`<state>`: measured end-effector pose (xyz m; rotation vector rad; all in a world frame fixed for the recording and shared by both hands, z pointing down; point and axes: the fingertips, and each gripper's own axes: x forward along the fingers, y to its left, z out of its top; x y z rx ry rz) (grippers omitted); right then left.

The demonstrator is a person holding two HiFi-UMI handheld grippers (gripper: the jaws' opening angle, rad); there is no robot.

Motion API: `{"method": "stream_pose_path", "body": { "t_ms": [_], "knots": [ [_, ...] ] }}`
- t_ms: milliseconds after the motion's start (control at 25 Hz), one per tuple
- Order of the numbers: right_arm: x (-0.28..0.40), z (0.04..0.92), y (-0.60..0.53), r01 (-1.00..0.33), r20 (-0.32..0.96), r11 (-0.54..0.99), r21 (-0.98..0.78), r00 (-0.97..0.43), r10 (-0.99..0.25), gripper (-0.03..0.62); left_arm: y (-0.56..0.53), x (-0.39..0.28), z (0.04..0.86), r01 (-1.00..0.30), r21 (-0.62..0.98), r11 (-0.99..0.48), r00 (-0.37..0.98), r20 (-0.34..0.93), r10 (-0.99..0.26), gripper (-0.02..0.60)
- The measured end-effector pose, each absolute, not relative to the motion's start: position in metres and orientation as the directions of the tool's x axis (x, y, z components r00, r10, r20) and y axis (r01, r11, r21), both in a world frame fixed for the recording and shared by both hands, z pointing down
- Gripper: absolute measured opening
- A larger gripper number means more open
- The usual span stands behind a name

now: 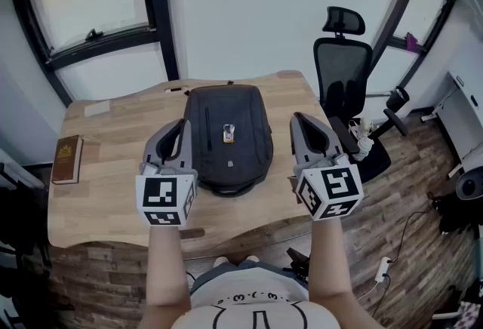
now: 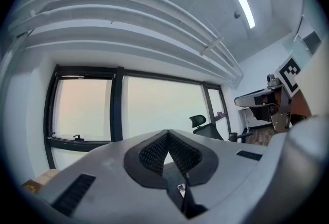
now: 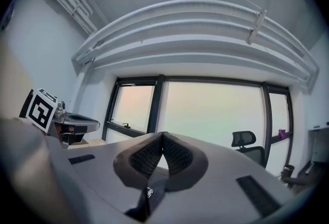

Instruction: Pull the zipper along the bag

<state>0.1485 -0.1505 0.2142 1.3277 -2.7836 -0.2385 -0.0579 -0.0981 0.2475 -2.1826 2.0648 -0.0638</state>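
Now, table (image 1: pixel 106 192): it carries the job, and you stand at its near edge.
Bag (image 1: pixel 226 139): the dark backpack lies flat mid-table, straight ahead of you, between your two tools and touching neither.
Left gripper (image 1: pixel 181 125): it hangs just left of the bag, nose toward the window. Its own view shows the left gripper (image 2: pixel 167 133) with pads pressed together and nothing between them.
Right gripper (image 1: pixel 300 118): it sits just right of the bag, aimed the same way. Seen along its jaws, the right gripper (image 3: pixel 162 134) is likewise closed and empty.
Zipper (image 1: pixel 207 127): a thin line runs lengthwise down the bag's front panel, left of a small pale tag (image 1: pixel 228 133). The pull is too small to pick out from here.
Step in hand: the approach, by my reading; nothing is gripped yet.
Doing it well: spread one pair of jaws before you descend and find the pull first. Pin the fabric with the other tool near the track, then draw along the line, not upward, so the bag does not slide or bunch.
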Motion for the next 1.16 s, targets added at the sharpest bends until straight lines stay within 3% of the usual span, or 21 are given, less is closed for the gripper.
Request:
{"method": "stream_pose_path", "body": {
  "t_ms": [1160],
  "knots": [
    [0.172,0.209,-0.116,-0.775,-0.090,0.607,0.179,-0.627,-0.774,0.051,-0.067,-0.036,0.226,-0.983,-0.181,0.009,0.014,-0.123,-0.992,0.016]
  ]
}}
